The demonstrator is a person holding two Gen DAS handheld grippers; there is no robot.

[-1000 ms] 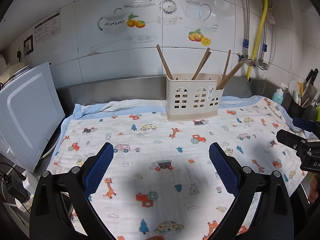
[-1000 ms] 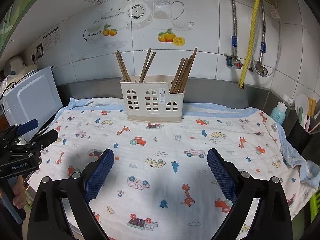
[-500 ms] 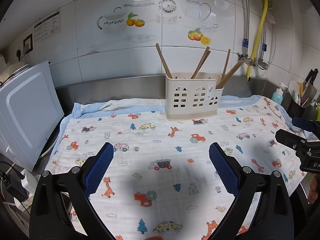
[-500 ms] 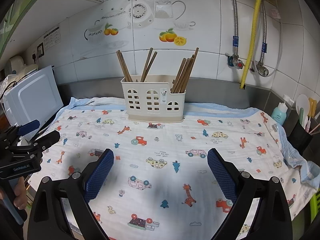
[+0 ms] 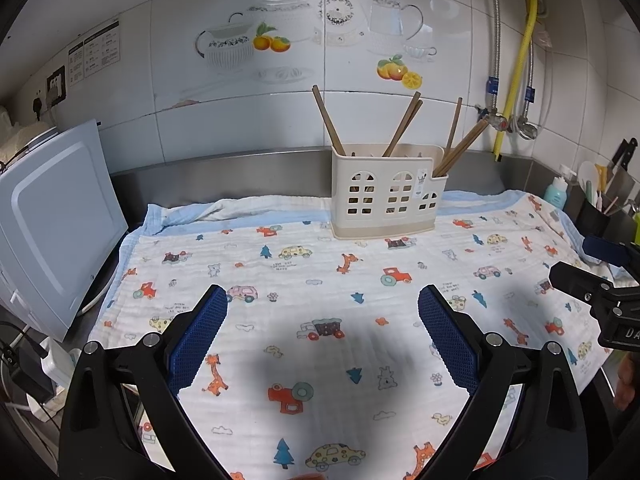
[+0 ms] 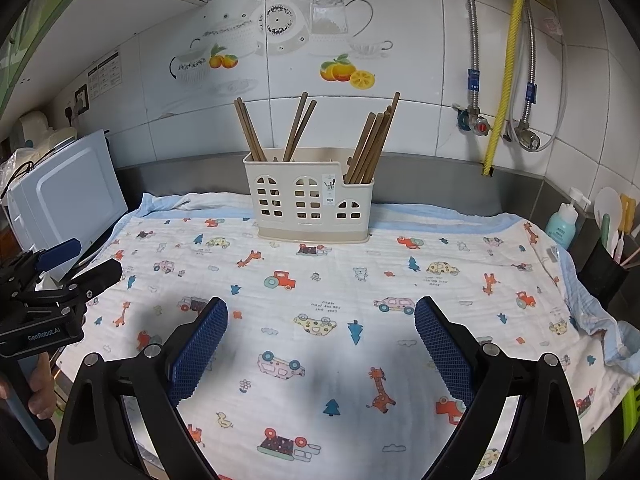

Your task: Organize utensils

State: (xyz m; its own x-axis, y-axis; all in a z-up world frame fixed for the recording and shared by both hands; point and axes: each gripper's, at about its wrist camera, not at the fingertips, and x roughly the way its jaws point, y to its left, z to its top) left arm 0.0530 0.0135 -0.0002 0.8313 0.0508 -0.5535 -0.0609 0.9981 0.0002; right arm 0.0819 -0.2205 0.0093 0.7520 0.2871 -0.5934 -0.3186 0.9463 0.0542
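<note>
Hovering over the printed cloth (image 5: 320, 264), left tongs (image 5: 322, 330) and right tongs (image 6: 321, 332), both spread wide, empty.

Each claw, the left claw (image 5: 322, 334) and the right claw (image 6: 321, 338), has two black arms with silver screws. Its fingers carry blue pads (image 5: 198, 336) with a fine grid texture. Seen from the right wrist, the left claw's black body bears white lettering "GenRobot.AI" (image 6: 43, 337) and sits on a blue-grey handle (image 6: 24, 412).

Brown chopsticks (image 6: 366, 148) upright in cream holder (image 6: 312, 204)
</note>
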